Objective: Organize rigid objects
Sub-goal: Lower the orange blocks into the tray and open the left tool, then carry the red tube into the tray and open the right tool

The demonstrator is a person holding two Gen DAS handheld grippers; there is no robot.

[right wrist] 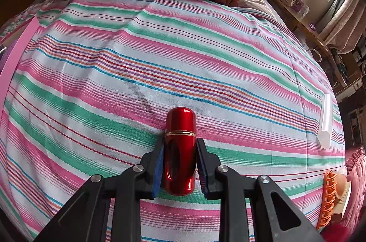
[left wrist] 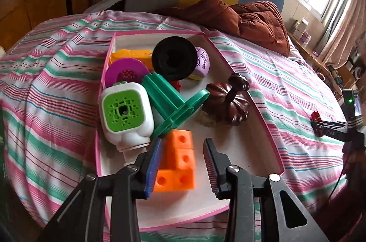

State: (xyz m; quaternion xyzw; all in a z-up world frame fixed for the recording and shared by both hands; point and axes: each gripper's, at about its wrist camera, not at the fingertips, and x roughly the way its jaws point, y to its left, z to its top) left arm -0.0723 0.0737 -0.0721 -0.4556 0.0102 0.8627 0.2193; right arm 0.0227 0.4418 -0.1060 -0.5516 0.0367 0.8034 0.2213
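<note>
A pink-rimmed white box (left wrist: 265, 125) lies on the striped bed and holds several toys: an orange block piece (left wrist: 179, 162), a white bottle with a green face (left wrist: 124, 111), a green spool (left wrist: 171, 102), a black wheel (left wrist: 175, 57), a purple egg (left wrist: 202, 62), a brown pumpkin (left wrist: 226, 104). My left gripper (left wrist: 181, 143) is open over the box, its fingers on either side of the orange blocks. My right gripper (right wrist: 179, 143) is shut on a shiny red capsule (right wrist: 180, 150) just above the bedsheet; it also shows in the left wrist view (left wrist: 318, 120).
A brown quilt (left wrist: 251, 20) lies at the head of the bed. A clear tube (right wrist: 326, 120) lies near the bed's right edge, and an orange comb-like piece (right wrist: 328, 198) beyond it. The box's pink edge (right wrist: 16, 54) shows at far left. Shelves stand under the window.
</note>
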